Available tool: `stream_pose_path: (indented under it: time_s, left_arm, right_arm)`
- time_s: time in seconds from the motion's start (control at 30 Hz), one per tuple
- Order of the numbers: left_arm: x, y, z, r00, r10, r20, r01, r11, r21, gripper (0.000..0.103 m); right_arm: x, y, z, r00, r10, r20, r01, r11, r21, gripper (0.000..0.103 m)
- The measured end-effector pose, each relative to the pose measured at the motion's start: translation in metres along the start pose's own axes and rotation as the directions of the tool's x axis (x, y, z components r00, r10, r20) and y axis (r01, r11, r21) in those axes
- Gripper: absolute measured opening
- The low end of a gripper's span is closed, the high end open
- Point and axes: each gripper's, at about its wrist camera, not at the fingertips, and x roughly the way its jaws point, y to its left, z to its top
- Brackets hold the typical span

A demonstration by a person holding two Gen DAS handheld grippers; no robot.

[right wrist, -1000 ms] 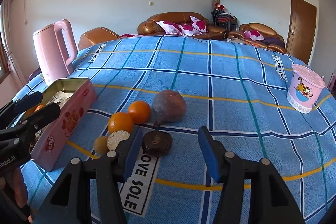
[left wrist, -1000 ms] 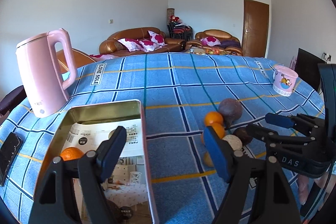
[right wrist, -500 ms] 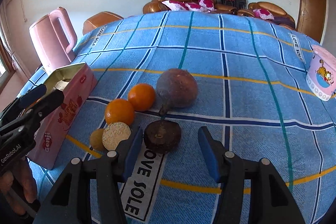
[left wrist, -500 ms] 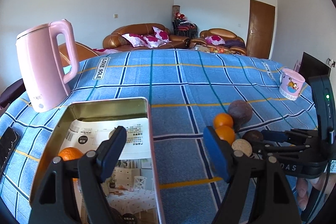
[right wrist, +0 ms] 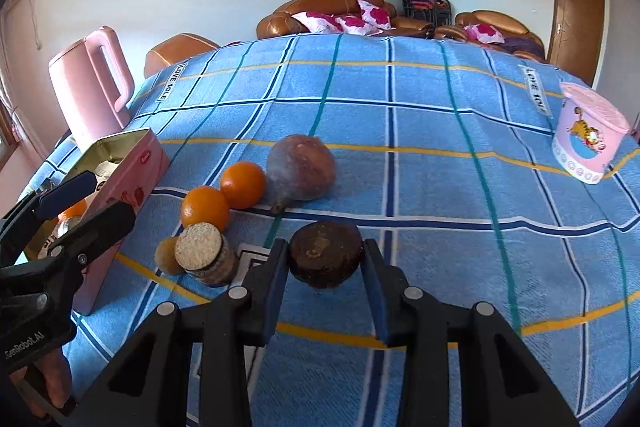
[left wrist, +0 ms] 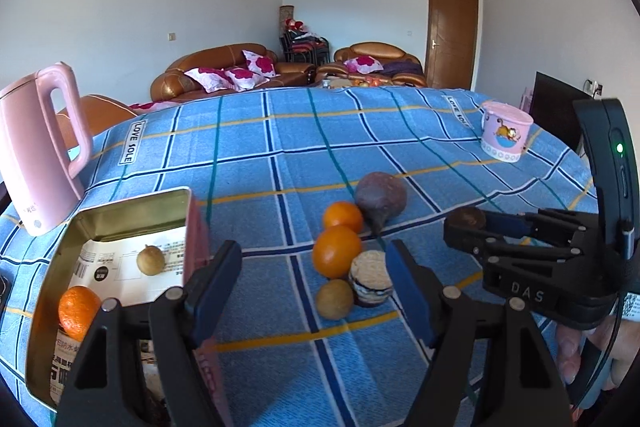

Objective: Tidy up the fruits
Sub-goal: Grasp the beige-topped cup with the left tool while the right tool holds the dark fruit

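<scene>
My right gripper (right wrist: 324,259) is closing, and its blue pads press both sides of a dark brown round fruit (right wrist: 325,257) on the blue checked cloth. To its left lie two oranges (right wrist: 243,185), a big purple-brown fruit (right wrist: 301,167), a pale-topped round piece (right wrist: 199,250) and a small tan fruit (right wrist: 165,259). My left gripper (left wrist: 314,259) hovers in front of this pile, its jaws closing slightly with nothing between them. An open pink tin (left wrist: 132,211) at the left holds an orange (left wrist: 78,313) and a small tan fruit (left wrist: 151,259).
A pink kettle (left wrist: 36,155) stands behind the tin at the far left. A pink cartoon cup (left wrist: 505,137) sits at the right of the table. Brown sofas (left wrist: 224,67) stand beyond the table's far edge.
My right gripper moved forward over the dark brown fruit and closed on it. My left gripper swung right, from over the tin toward the fruit pile.
</scene>
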Motion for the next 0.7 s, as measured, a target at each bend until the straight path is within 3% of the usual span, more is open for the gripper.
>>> stream_pose_path:
  time_s: [0.17, 0.23, 0.3, 0.57, 0.7]
  left_arm:
    - [0.018, -0.023, 0.000, 0.994, -0.059, -0.090, 0.062, 0.997, 0.039, 0.057]
    - [0.025, -0.028, -0.001, 0.991, -0.065, -0.119, 0.071, 0.996, 0.048, 0.055]
    - [0.029, -0.032, 0.000, 0.989, -0.063, -0.133, 0.071, 0.996, 0.056, 0.044]
    - [0.042, -0.046, 0.000, 0.983, -0.003, -0.185, 0.024, 0.993, 0.114, 0.040]
    - [0.044, -0.044, 0.001, 0.983, -0.010, -0.181, 0.028, 0.995, 0.097, 0.036]
  right_arm:
    - [-0.002, -0.018, 0.001, 1.000, -0.009, 0.004, 0.009, 0.999, 0.047, 0.039]
    - [-0.003, -0.022, 0.001, 1.000, -0.006, 0.009, 0.006, 0.998, 0.063, 0.039]
    - [-0.005, -0.025, 0.001, 1.000, -0.005, 0.015, 0.003, 0.997, 0.073, 0.039]
    - [-0.003, -0.028, 0.000, 1.000, 0.007, 0.003, -0.007, 0.996, 0.090, 0.039]
    - [-0.003, -0.027, 0.000, 1.000, 0.013, 0.001, -0.013, 0.997, 0.083, 0.039]
